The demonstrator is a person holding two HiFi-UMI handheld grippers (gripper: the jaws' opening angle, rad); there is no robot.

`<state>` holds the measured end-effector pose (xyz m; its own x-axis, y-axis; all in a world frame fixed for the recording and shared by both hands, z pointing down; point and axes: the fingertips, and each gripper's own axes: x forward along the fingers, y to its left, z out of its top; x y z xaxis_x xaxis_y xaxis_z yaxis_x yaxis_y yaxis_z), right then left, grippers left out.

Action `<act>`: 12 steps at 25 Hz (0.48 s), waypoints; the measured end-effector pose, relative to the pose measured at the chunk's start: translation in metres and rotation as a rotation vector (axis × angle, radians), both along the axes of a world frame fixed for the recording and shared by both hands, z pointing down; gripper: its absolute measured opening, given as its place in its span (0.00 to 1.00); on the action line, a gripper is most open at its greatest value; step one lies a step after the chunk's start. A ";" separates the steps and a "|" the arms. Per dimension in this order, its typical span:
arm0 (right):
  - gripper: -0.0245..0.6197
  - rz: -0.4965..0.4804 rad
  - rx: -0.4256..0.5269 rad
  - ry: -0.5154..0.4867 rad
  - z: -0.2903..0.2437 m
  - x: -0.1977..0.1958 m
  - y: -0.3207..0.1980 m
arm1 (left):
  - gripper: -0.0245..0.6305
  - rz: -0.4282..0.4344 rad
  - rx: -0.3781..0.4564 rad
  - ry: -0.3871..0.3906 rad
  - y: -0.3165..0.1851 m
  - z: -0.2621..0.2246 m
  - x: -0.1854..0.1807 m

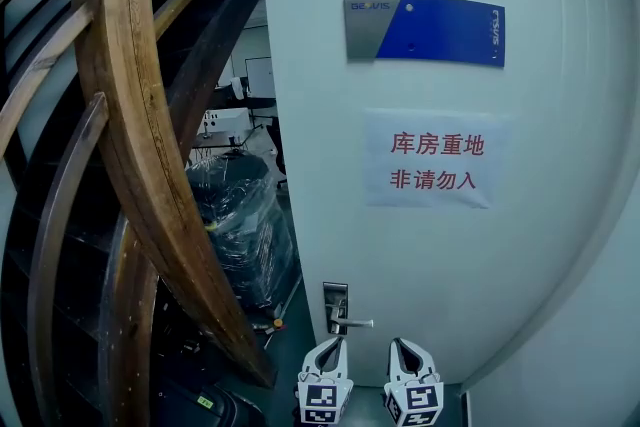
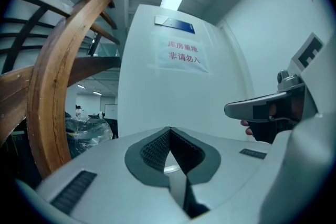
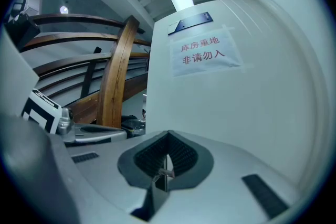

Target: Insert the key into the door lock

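We look down at a white door (image 1: 450,245) with two grippers side by side near its foot, both pointing level at it. The metal lock plate (image 1: 336,299) sits low on the door's left edge, and a lever handle (image 1: 356,323) sticks out to the right from it.

The left gripper (image 1: 333,343) is fully closed, its ribbed pads meeting with nothing between them. The right gripper (image 1: 403,345) is also closed, pinching a thin metal piece that we take to be the key (image 3: 166,169). The key stands on edge between the pads, and its long axis appears to run forward along the jaws towards the door.

The lock plate lies just above the left gripper's tips. From the right gripper, which holds the key, it is up and to the left, beyond the lever. The empty gripper is therefore the nearer one. We cannot make out the keyhole itself.
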<state>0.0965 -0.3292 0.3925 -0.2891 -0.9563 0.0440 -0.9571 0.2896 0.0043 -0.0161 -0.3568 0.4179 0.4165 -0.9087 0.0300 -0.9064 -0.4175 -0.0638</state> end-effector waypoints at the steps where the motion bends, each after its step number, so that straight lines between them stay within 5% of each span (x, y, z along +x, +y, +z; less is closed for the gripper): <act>1: 0.04 0.004 0.003 -0.003 -0.003 0.000 0.000 | 0.04 0.003 0.001 0.002 0.000 -0.001 0.001; 12: 0.04 -0.001 0.007 -0.002 0.006 0.006 0.000 | 0.04 0.004 -0.007 0.008 0.002 0.003 0.012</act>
<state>0.1021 -0.3295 0.3988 -0.2902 -0.9563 0.0366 -0.9568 0.2906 0.0045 -0.0041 -0.3549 0.4209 0.4199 -0.9070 0.0333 -0.9054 -0.4212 -0.0539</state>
